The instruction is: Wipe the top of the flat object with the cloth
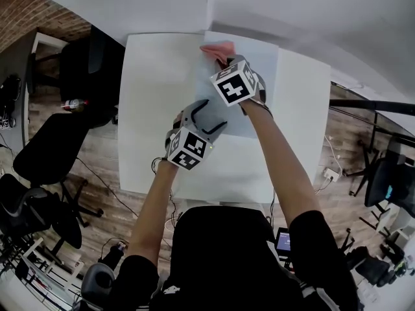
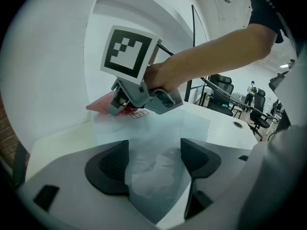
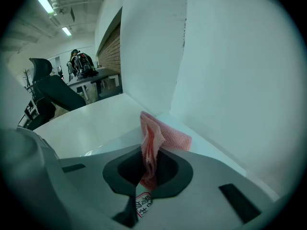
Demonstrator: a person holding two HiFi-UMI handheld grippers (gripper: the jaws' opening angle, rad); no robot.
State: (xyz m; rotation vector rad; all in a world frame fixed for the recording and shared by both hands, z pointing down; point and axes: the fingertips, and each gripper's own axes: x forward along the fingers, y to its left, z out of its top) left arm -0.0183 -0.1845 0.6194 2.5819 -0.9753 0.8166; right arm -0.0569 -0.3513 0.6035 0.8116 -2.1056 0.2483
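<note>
Pink cloth (image 3: 152, 145): folded, clamped in right gripper (image 3: 149, 169), jaws closed on it; free end lies at far edge of translucent flat sheet (image 1: 262, 67). Sheet lies flat on far half of white table (image 1: 152, 102), near the wall. Left gripper (image 2: 153, 163): jaws apart, sheet's near corner showing btwn them. Office chairs (image 1: 48, 154) at person's left.
</note>
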